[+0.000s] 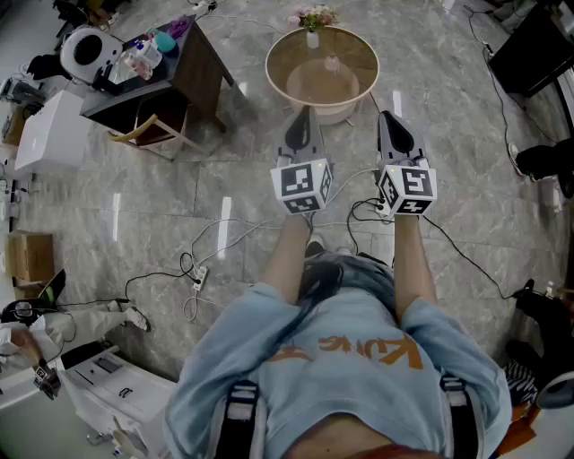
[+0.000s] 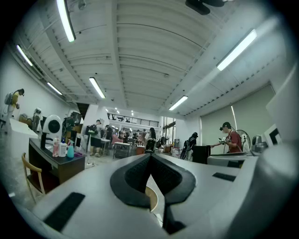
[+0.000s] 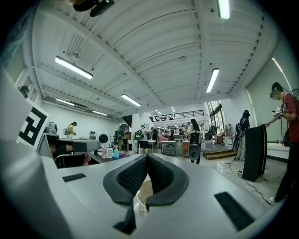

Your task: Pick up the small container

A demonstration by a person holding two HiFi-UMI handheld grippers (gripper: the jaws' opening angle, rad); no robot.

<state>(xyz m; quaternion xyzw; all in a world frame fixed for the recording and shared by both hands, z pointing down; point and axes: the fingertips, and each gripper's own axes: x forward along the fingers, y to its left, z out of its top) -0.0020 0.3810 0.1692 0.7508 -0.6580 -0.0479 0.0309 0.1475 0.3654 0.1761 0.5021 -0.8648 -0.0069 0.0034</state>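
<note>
Seen from above, a person holds two tongs level and side by side, aimed at a round counter (image 1: 300, 85). The left tongs (image 2: 150, 156) and right tongs (image 3: 146, 156) are both closed tip to tip, gripping nothing. The small container (image 1: 332, 63) sits on the counter near a flower vase (image 1: 312, 25), ahead of both tips and untouched.

Orange lettering crosses the person's light-blue T-shirt (image 1: 359, 354) at lower centre of the head view, upside down and not surely legible. Black-and-white square code markers cover the centre white cube (image 1: 302, 186) and the right white cube (image 1: 408, 190).
</note>
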